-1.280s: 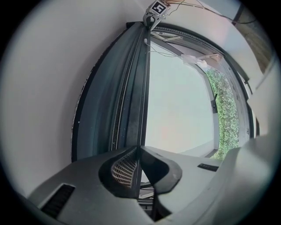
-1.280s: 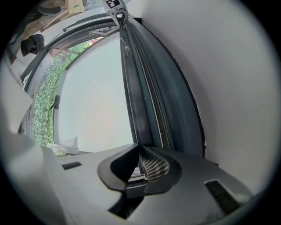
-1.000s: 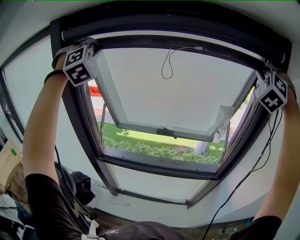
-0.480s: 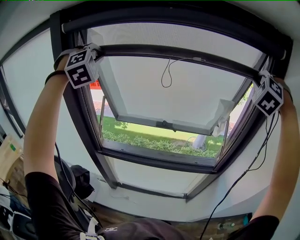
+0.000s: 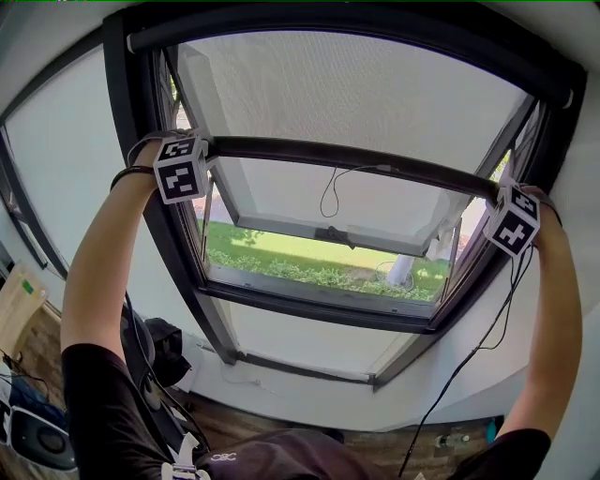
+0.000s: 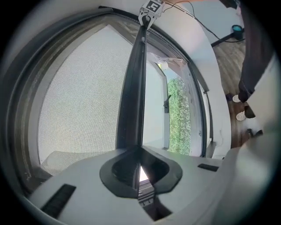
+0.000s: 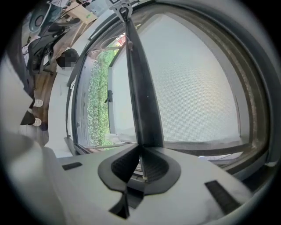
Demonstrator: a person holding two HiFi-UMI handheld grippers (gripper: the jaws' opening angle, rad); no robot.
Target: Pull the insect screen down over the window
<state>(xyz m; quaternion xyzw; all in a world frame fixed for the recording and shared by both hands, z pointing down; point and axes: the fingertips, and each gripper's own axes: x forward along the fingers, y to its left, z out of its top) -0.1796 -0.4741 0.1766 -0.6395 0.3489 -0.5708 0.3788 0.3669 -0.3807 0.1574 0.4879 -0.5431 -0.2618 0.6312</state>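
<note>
The insect screen [image 5: 356, 89] is part-way down. Its grey mesh covers the upper part of the window opening, and the lower part stays uncovered. The mesh hangs from the dark cassette [image 5: 328, 28] along the top of the window frame [image 5: 173, 258] and ends at the dark pull bar [image 5: 366, 161]. This bar spans the opening from left to right, sloping slightly lower toward the right.

The 2 claws hold the bar at its 2 ends. The left claw [image 6: 139, 169] is clenched on the left end with the bar's thin edge between its pads, though its jaws are just starting to ease apart. The right claw [image 7: 141, 169] is clenched on the right end of the same bar, which runs straight out from between its jaws. Both of the person's arms reach up to the bar, the left arm [image 5: 98, 262] and the right arm [image 5: 553, 319].

A thin cord [image 5: 328, 195] hangs in a loop from the middle of the bar. Beyond the screen, the white sash [image 5: 375, 211] stands tilted outward. Under its lower edge a strip of grass and hedge [image 5: 309, 272] shows. A black cable [image 5: 478, 347] trails down from the right claw toward the wooden floor [image 5: 234, 436].
</note>
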